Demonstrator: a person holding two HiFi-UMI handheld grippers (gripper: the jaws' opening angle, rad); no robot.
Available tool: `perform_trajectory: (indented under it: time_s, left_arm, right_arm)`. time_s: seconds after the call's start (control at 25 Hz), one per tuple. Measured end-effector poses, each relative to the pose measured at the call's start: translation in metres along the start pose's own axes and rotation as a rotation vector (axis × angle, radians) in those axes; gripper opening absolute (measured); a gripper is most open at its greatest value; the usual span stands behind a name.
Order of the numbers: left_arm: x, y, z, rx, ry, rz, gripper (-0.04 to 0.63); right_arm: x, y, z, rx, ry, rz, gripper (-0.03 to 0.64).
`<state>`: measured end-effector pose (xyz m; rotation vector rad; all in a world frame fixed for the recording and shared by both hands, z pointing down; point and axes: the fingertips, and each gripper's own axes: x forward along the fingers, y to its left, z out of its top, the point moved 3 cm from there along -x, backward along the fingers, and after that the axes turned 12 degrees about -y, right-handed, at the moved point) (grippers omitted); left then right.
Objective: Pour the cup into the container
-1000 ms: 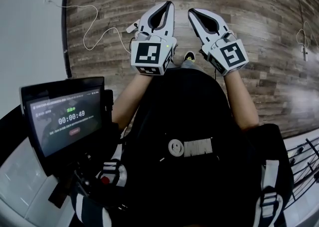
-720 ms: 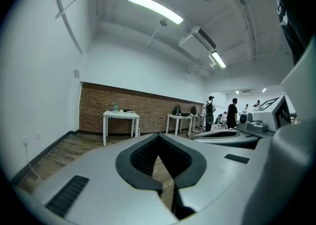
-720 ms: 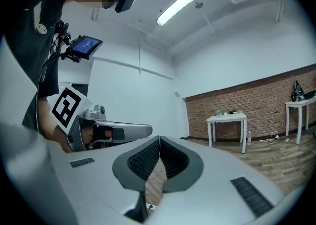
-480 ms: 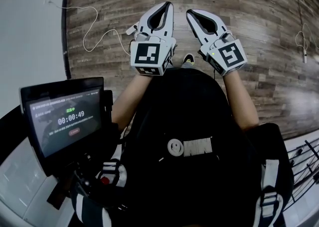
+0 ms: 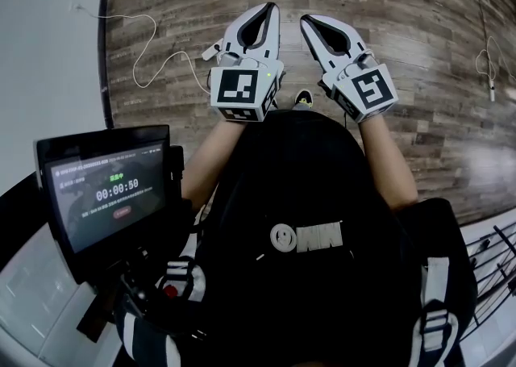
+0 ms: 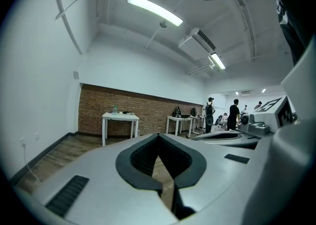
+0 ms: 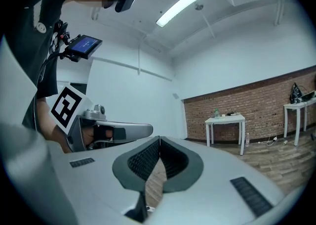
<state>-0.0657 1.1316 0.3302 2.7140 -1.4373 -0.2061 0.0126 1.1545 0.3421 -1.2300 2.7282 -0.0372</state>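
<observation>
Holding left tool (image 5: 272, 7) and right tool (image 5: 305, 20) out side by side, just apart, tips pointing far over the wood floor (image 5: 419, 10). Pressing each tool's jaws together at the tips, gripping nothing, seeing only floor through the gaps behind the pads. Wearing a black top (image 5: 298, 196). Seeing a screen (image 5: 105, 192) near left with a timer readout. Spotting a white cable (image 5: 149, 43) on the floor, left of the left tool. Facing a brick wall (image 6: 148, 105) with white worktops (image 6: 120, 116) in front, far off. Noting people (image 6: 233, 115) standing far right in the left gripper view. Not making out cup or container in any view.
</observation>
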Motion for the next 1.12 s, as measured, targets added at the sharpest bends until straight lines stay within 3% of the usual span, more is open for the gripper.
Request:
perform_trajectory:
  time_s: [0.56, 1.12]
  left_arm:
    - [-0.002, 0.002, -0.003, 0.001, 0.004, -0.001, -0.003]
    - [0.004, 0.0, -0.003, -0.001, -0.002, -0.005, -0.003]
  right_arm:
    - [-0.009, -0.01, -0.005, 0.02, 0.026, -0.077, 0.006]
    - [-0.003, -0.013, -0.003, 0.014, 0.024, -0.046, 0.006]
